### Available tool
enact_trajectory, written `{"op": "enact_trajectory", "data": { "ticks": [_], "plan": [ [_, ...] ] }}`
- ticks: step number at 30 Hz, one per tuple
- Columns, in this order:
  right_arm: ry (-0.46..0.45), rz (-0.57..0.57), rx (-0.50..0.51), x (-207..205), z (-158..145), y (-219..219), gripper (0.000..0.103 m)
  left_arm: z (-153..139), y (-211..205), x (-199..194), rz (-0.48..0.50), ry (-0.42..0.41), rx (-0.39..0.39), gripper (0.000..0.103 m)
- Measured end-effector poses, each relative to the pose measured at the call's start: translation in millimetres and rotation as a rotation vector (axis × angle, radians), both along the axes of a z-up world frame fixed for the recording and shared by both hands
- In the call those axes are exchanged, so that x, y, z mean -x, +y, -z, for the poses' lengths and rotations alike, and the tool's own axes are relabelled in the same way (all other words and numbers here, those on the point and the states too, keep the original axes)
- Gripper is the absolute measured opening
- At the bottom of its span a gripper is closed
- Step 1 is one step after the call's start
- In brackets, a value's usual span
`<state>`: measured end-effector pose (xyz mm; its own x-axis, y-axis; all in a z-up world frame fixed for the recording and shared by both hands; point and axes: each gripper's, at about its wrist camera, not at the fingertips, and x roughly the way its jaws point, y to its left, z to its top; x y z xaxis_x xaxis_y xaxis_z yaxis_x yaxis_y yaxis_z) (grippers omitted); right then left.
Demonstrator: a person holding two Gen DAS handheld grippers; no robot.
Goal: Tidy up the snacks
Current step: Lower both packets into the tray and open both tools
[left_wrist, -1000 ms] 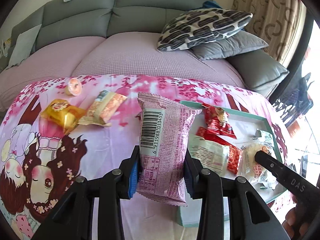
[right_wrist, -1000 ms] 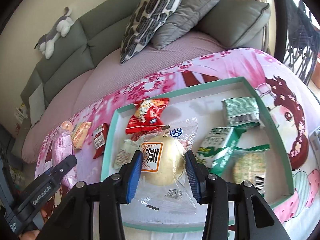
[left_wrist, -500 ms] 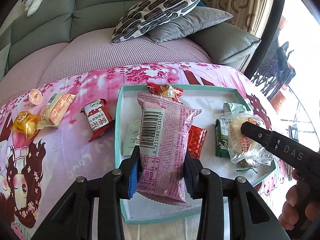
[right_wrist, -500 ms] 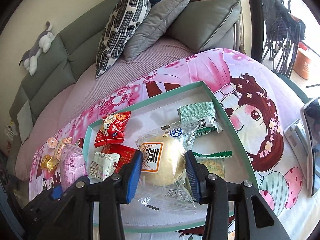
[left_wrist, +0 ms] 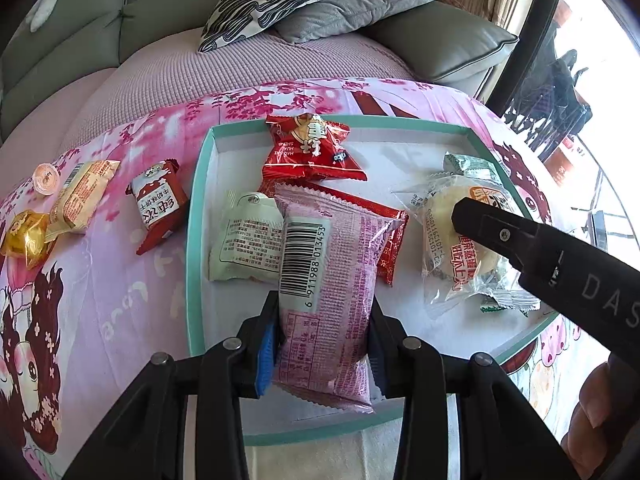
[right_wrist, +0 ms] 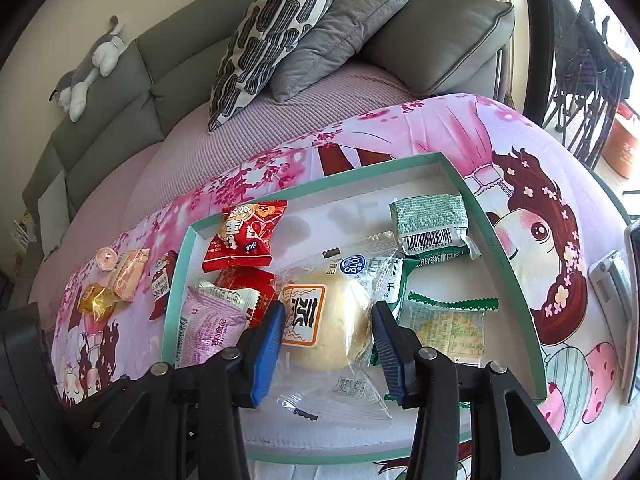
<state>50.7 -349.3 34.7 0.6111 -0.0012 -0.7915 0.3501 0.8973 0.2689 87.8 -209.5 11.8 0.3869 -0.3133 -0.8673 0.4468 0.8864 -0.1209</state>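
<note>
My left gripper [left_wrist: 322,344] is shut on a pink snack packet [left_wrist: 328,276] and holds it over the near left part of the teal-rimmed white tray [left_wrist: 196,208]. My right gripper [right_wrist: 328,340] stands around a round bun in a clear wrapper [right_wrist: 326,326], its jaws slightly apart from the bun, which lies in the tray [right_wrist: 504,264]. The right gripper [left_wrist: 540,256] shows in the left wrist view over the bun [left_wrist: 452,232]. The pink packet [right_wrist: 208,328] shows at the tray's left in the right wrist view.
In the tray lie red packets [left_wrist: 312,148], a white packet [left_wrist: 246,248] and green packets [right_wrist: 432,224]. Left of the tray on the pink tablecloth lie a red-white packet [left_wrist: 158,204], an orange packet [left_wrist: 80,196], a gold sweet [left_wrist: 26,236] and a jelly cup [left_wrist: 46,176]. A sofa with cushions [right_wrist: 272,36] stands behind.
Both grippers moved right and lower over the tray. The right gripper's jaws have opened and the bun now rests in the tray. The left gripper still holds the pink packet.
</note>
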Motion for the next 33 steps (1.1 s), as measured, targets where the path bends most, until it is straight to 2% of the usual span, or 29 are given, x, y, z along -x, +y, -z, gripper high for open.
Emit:
{"op": "enact_trajectory", "data": {
  "ticks": [2,3,5,10,16,20,24,29,33],
  "plan": [
    [0.005,0.002,0.003,-0.5,-0.2,0.1,0.052,0.3,0.3,-0.8,-0.002,0.007,-0.001,0.043],
    [0.009,0.004,0.005,-0.6,-0.2,0.0,0.058,0.7,0.6,-0.7,-0.005,0.009,-0.005,0.046],
    [0.015,0.006,0.019,-0.8,-0.9,0.2,0.065,0.1,0.7,-2.3,-0.013,0.011,-0.013,0.056],
    [0.01,0.014,0.026,0.4,-3.5,-0.9,0.081,-7.1,6.8,-3.4,-0.03,-0.004,-0.003,0.061],
    [0.005,0.033,0.044,2.2,-7.0,-2.8,0.091,-20.3,24.6,-7.7,-0.074,-0.028,0.022,0.061],
    [-0.004,0.036,0.046,3.4,-9.5,-2.7,0.092,-28.2,43.5,-13.5,-0.131,-0.045,0.05,0.061],
    [-0.006,0.03,0.048,3.1,-10.3,-1.1,0.092,-29.3,70.9,-24.5,-0.24,-0.048,0.064,0.061],
    [-0.01,0.011,0.053,1.7,-11.9,5.3,0.092,-20.3,107.0,-37.1,-0.374,-0.037,0.032,0.061],
    [-0.013,-0.014,0.06,-0.4,-12.2,12.4,0.092,-13.6,124.7,-42.7,-0.43,-0.022,0.022,0.061]
  ]
}}
